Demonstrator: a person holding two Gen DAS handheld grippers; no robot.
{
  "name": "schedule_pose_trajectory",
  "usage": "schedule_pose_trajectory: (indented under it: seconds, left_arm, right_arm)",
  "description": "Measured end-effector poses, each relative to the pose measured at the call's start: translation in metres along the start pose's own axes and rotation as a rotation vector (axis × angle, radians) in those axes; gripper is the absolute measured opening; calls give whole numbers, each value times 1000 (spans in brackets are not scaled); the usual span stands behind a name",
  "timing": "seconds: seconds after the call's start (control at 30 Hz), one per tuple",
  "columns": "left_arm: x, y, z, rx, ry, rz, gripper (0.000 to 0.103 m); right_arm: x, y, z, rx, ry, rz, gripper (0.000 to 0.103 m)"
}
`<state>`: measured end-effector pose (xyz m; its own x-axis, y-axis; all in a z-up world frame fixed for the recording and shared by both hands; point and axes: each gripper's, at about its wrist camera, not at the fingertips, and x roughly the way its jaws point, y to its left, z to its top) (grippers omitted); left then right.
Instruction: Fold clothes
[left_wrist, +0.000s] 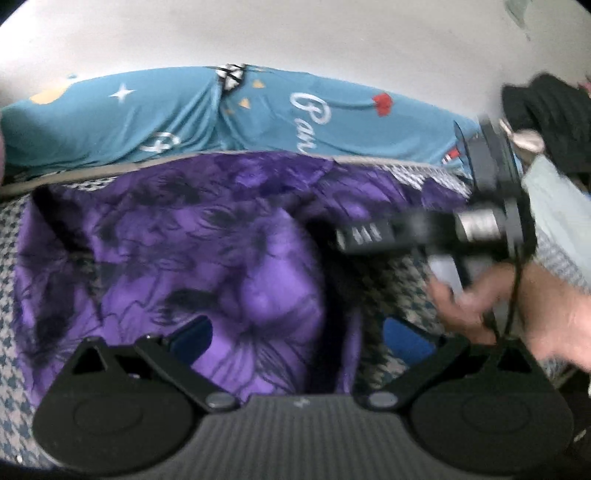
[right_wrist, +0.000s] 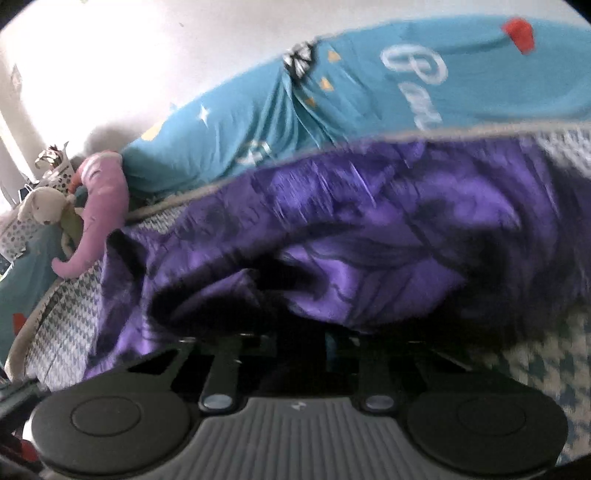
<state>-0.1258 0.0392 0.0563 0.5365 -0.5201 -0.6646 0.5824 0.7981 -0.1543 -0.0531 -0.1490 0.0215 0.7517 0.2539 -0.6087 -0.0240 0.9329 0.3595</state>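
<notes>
On a houndstooth bedcover (left_wrist: 388, 280), the left gripper (left_wrist: 299, 332) stands wide open over a purple garment (left_wrist: 184, 240), its blue pads (left_wrist: 406, 336) clear of the cloth. The right gripper (right_wrist: 295, 343), held in a hand (left_wrist: 517, 302), is narrowed, dark purple folds bunched at its fingers; any pinch is unclear. Behind lies a teal pillow (left_wrist: 258, 110).

garment (left_wrist: 207, 236) on the blanket (left_wrist: 391, 280) — pillow (left_wrist: 184, 110) behind, plush toys (right_wrist: 88, 206) at its left end
</notes>
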Motion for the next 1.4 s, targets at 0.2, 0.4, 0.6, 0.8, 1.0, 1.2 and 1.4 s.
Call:
schedule_pose_trajectory:
  seconds: [0.2, 0.4, 0.6, 0.8, 1.0, 1.2, 1.4]
  left_arm:
    - [19, 7, 2, -46, 30, 160, 103]
    - [23, 49, 13, -220, 1, 323, 103]
    - [45, 96, 27, -330, 36, 433, 103]
    - [59, 127, 34, -337, 86, 456, 103]
    - [71, 158, 40, -377, 102, 470, 103]
    - [79, 168, 46, -385, 110, 474, 103]
    - [83, 170, 49, -389, 111, 480, 103]
  right_arm:
    - [-12, 23, 29, -18, -119, 26, 17]
    - [2, 28, 54, 39, -152, 44, 20]
    - [27, 27, 63, 59, -113, 45, 37]
    - [19, 21, 68, 72, -58, 79, 39]
    - [-8, 32, 58, -88, -37, 101, 41]
    - [-14, 39, 33, -224, 35, 119, 53]
    - [2, 48, 7, -284, 92, 119, 71]
